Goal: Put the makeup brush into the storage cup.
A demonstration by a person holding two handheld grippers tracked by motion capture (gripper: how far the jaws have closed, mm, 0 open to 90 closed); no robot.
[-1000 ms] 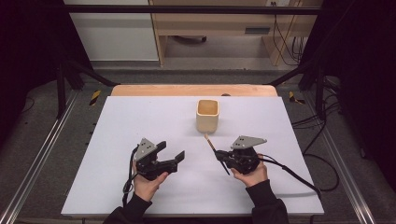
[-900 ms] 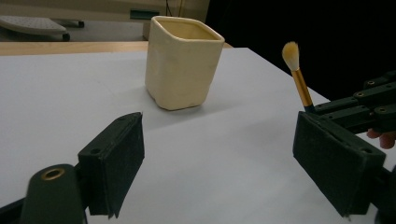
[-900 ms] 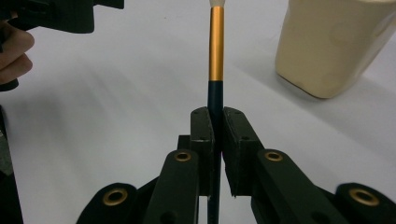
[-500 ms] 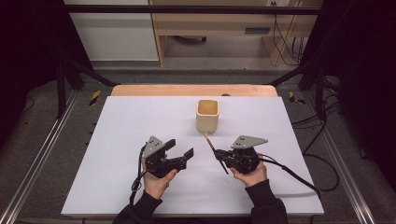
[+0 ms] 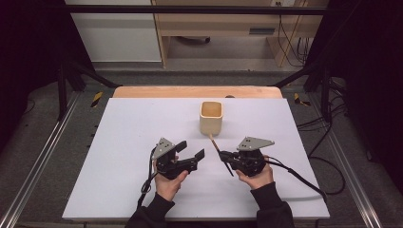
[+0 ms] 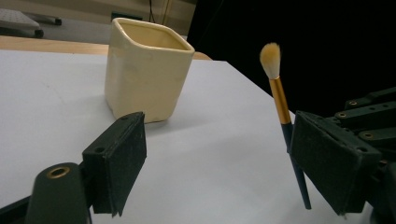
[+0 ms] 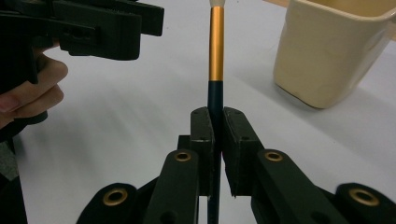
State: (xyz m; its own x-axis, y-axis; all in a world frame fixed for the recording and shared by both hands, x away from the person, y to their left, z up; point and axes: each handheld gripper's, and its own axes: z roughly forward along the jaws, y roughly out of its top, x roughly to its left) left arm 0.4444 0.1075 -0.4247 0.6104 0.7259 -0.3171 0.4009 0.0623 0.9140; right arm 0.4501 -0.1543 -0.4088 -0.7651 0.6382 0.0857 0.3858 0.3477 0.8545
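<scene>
White sheeting covers the table (image 5: 119,142). Right gripper (image 5: 223,156) pinches a brush (image 7: 216,56) by its dark handle, bristles toward the cream cup (image 5: 211,118) near the far edge. Left gripper (image 5: 190,152) hangs beside it, jaws spread, nothing between them.

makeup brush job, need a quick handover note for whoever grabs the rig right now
Right gripper: shut on the makeup brush by its dark handle, bristles pointing toward the cream ceramic cup.
Left gripper: open, holding nothing, facing the brush from the side.
Cup stands upright on the white table, apart from the brush.
Done: brush picked up.
Left: brush is not yet in the cup; probably drop it in, perhaps after a handover to the left.
</scene>
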